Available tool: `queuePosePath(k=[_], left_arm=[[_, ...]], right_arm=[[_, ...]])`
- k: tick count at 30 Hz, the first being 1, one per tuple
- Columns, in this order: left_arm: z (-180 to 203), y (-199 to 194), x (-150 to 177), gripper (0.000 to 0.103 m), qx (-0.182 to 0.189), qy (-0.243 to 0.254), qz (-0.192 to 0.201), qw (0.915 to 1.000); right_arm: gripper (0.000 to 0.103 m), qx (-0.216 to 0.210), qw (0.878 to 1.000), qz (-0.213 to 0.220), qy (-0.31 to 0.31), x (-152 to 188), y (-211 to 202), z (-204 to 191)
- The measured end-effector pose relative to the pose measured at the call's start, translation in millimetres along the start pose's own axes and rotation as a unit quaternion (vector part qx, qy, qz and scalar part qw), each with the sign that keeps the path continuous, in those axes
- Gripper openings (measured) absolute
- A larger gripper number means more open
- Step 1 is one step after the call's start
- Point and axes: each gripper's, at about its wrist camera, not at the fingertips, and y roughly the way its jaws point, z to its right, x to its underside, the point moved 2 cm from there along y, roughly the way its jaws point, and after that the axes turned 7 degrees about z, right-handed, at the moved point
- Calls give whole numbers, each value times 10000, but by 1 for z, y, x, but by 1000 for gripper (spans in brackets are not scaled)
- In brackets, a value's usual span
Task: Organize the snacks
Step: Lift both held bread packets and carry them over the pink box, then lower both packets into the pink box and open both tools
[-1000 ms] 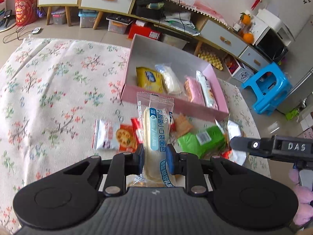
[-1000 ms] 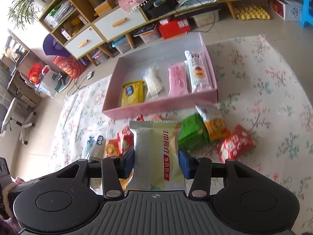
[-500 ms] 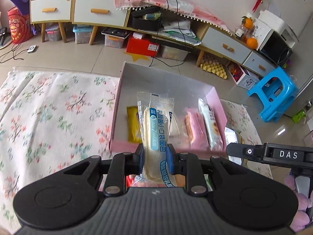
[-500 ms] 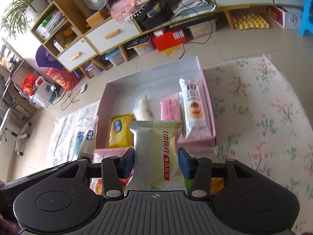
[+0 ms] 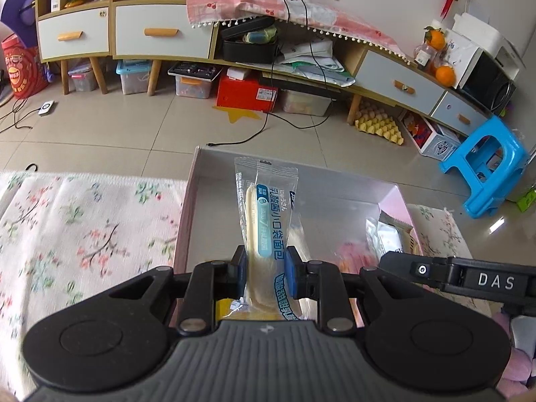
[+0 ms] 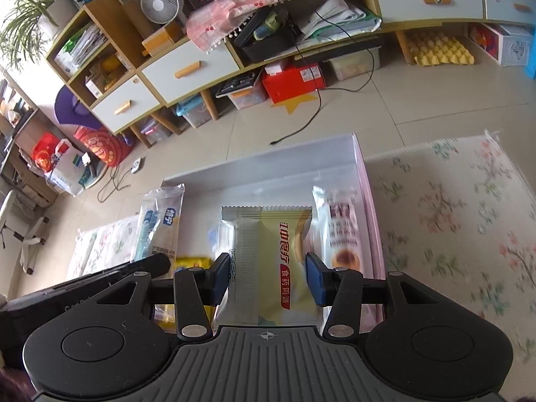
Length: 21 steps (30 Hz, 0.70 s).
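Left wrist view: the left gripper (image 5: 264,276) has its jaws clamped on a clear bread packet (image 5: 268,221) with a pale blue label in Chinese characters; the packet stands upright between the blue pads, above the pink box (image 5: 187,207). At right, a black bar reads "DAS".

Right wrist view: the right gripper (image 6: 268,278) has its jaws clamped on a yellow-and-silver snack packet (image 6: 268,261) bearing red Chinese writing, held upright over the same box, where a long cake packet (image 6: 341,231) lies along the right wall.
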Motion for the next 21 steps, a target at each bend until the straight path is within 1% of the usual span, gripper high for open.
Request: queuePosePath(k=[12,19,21], left_arm=[[-10,27,-10,21,-167,30,9,9999],[-12,31,-10,21,-148,11,-7,9999],[-13,32,-11,24,-115,20,-17,9999]], right_arm=[[48,-150,9997,128,130,-17,39,0],[49,-92,9998,133,136,-14,46,2],[50,-105,9997,179,140,-14,45,1]])
